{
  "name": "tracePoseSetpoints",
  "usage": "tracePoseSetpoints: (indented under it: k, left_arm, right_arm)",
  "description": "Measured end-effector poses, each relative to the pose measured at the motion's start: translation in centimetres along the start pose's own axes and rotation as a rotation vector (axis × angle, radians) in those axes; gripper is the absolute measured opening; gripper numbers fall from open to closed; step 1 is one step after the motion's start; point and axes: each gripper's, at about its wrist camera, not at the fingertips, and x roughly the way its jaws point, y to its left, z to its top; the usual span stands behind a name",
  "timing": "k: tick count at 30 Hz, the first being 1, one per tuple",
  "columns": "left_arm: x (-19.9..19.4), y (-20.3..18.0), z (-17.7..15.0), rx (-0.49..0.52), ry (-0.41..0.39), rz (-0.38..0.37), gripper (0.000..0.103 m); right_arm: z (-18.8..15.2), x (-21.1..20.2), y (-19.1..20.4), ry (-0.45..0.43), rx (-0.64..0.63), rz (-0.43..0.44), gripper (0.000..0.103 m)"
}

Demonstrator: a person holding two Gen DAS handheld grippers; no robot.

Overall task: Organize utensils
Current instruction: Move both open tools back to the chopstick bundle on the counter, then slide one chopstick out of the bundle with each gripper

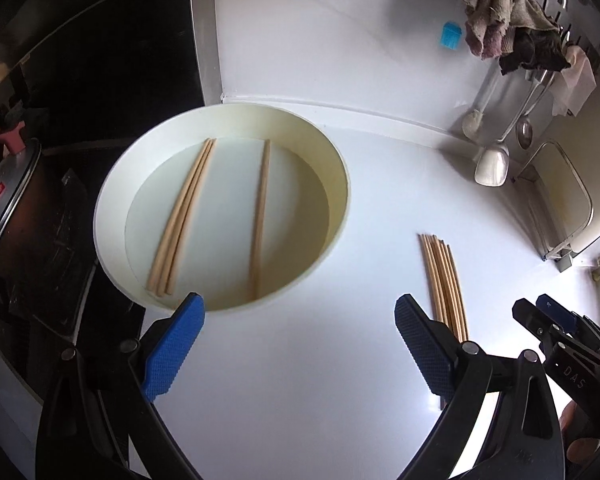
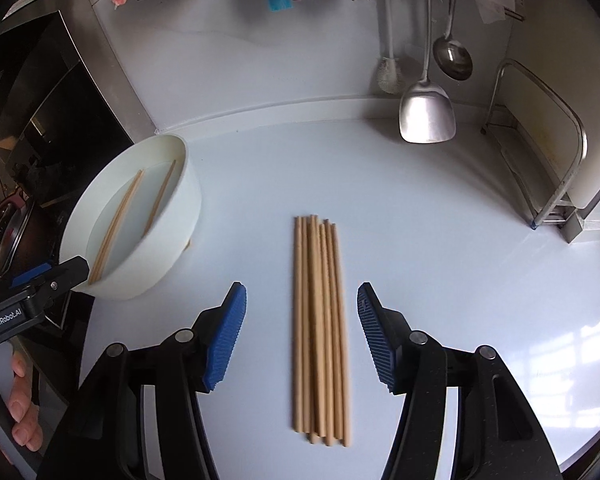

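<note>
Right wrist: right tool (image 2: 300,328) open, straddling chopsticks (image 2: 320,328).

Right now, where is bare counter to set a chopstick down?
Free: between the white bowl and the chopstick bundle, and right of the bundle toward the metal rack. Crowded: the back wall, under the hanging spatula and ladle.

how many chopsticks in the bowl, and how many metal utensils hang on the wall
Wooden chopsticks lying in the round white bowl: 3
Metal spatula hanging: 1
Metal ladle hanging: 1
Total: 5
</note>
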Motion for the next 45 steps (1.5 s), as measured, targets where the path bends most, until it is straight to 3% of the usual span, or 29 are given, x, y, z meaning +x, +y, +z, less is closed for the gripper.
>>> tracePoseSetpoints:
  k: [8, 14, 21, 26, 45]
  left_arm:
    - [0.5, -3.9, -2.9, 0.032, 0.025, 0.003, 0.094]
    - [3.3, -5.4, -4.2, 0.086, 0.005, -0.027, 0.096]
    - [7.0, -6.7, -5.2, 0.1, 0.002, -0.084, 0.096]
    - [8.6, -7.2, -5.6, 0.11, 0.01, -0.071, 0.096]
    - [9.6, -7.3, -6.0, 0.07, 0.043, -0.056, 0.096]
  right_arm:
    - [-2.2, 1.1, -5.1, 0.025, 0.015, -0.027, 0.056]
    - [-3.5, 2.8, -6.4, 0.012, 0.04, -0.075, 0.056]
    - [-4.0, 5.4, -5.7, -0.001, 0.04, -0.073, 0.056]
    - [-4.2, 6.7, -5.5, 0.007, 0.024, -0.079, 0.056]
    - [-4.7, 8.2, -5.1, 0.021, -0.041, -0.088, 0.056]
